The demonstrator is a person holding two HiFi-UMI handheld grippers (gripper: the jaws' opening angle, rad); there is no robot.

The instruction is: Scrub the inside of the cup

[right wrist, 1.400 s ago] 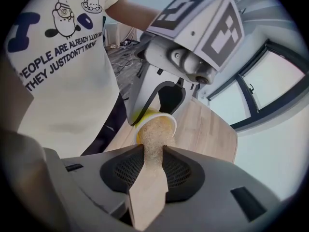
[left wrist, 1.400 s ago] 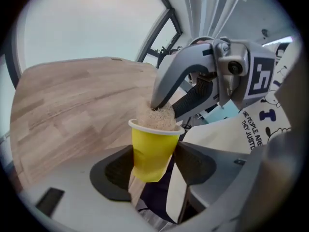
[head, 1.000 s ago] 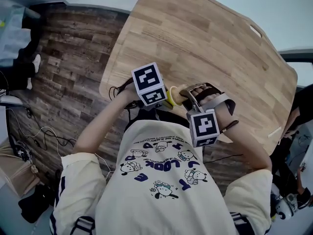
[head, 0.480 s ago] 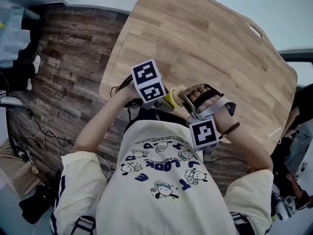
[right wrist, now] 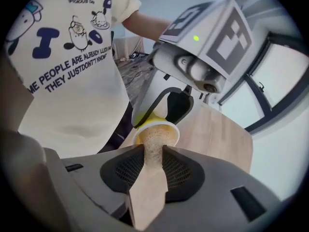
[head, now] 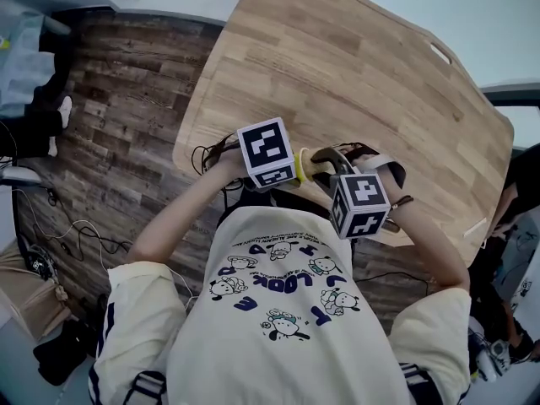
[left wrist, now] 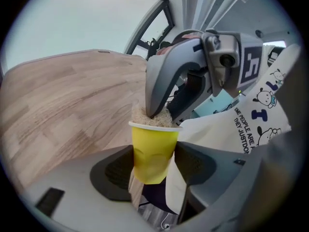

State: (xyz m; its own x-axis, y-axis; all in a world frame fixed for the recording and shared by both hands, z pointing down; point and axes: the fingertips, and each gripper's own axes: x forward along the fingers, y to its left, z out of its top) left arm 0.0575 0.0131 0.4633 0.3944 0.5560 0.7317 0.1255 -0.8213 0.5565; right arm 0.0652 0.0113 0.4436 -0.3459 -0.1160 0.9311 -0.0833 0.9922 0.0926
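Your left gripper clamps the yellow cup over the table edge. Your right gripper pinches the scrubber, pushed into the cup's mouth along its axis.

t-shirt, "people are", "they justdon't know"

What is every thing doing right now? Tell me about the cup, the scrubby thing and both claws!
yellow cup, pinched at its sides by the left claw, mouth filled by the scrubber.
scrubber, gripped by the right claw, its tip pushed into the cup.
left claw, shut on the yellow cup.
right claw, shut on the scrubber.
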